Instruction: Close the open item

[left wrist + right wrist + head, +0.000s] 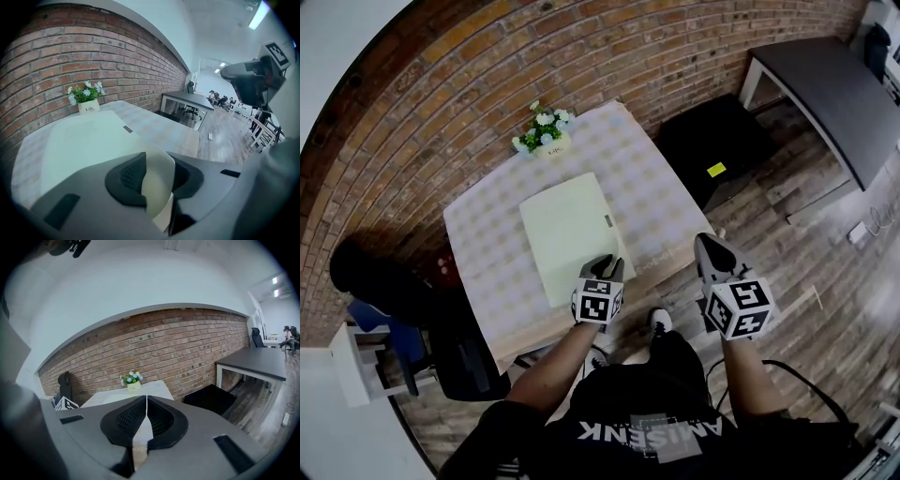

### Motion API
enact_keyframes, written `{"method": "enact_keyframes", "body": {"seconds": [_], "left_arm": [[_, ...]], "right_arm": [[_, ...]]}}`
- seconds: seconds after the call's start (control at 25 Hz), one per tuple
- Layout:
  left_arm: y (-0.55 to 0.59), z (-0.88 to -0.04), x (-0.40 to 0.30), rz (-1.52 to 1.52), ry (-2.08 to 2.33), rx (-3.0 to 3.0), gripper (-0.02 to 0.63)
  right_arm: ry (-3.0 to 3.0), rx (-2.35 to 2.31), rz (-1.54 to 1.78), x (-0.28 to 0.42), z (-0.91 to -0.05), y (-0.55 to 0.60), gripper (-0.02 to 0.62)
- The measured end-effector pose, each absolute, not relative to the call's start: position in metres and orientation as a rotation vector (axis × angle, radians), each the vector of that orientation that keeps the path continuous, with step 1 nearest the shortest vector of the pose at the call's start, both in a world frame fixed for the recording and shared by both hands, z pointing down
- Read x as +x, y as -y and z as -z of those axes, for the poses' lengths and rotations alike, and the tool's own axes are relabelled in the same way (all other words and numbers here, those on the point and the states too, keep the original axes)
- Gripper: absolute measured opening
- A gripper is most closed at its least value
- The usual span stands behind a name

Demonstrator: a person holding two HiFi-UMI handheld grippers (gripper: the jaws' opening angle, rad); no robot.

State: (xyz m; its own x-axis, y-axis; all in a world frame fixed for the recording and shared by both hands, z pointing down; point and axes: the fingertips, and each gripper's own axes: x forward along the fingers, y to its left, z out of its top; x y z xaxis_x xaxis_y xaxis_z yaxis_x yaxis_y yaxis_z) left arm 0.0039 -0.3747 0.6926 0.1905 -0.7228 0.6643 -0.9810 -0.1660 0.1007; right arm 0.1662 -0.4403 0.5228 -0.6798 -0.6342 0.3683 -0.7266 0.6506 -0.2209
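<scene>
Cream flat case lies mid tabletop, lid down flat, contents hidden. Small pot holding white flowers sits at the far edge. Left gripper: fingers partly apart, case's near corner between them, not clamped. Right gripper is off the tabletop's near edge, fingers together, empty. The fingers hide the rest of that corner

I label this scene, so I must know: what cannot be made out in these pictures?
Cream flat case: near corner hidden behind left gripper, head view.
Small grey tag on its edge: too small to identify, head view.
Yellow label on black box: print too small, head view.
</scene>
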Motion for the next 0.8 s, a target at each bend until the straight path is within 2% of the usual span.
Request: {"method": "enact_keyframes", "body": {"seconds": [0.32, 0.48, 0.52, 0.8], "left_arm": [[0.377, -0.697, 0.007, -0.689, 1.544, 1.930, 0.130], [0.376, -0.698, 0.024, -0.711, 1.442, 2.001, 0.253], [0.375, -0.698, 0.026, -0.711, 1.426, 2.004, 0.264], [0.372, -0.696, 0.028, -0.686, 1.341, 2.041, 0.279]], "right_arm": [[2.626, 1.038, -0.525, 0.152, -0.530, 0.449, 0.043], [2.627, 1.026, -0.536, 0.148, -0.533, 0.455, 0.043], [2.628, 1.020, -0.539, 0.146, -0.533, 0.456, 0.043], [2.647, 0.978, -0.525, 0.127, -0.538, 0.461, 0.043]]}}
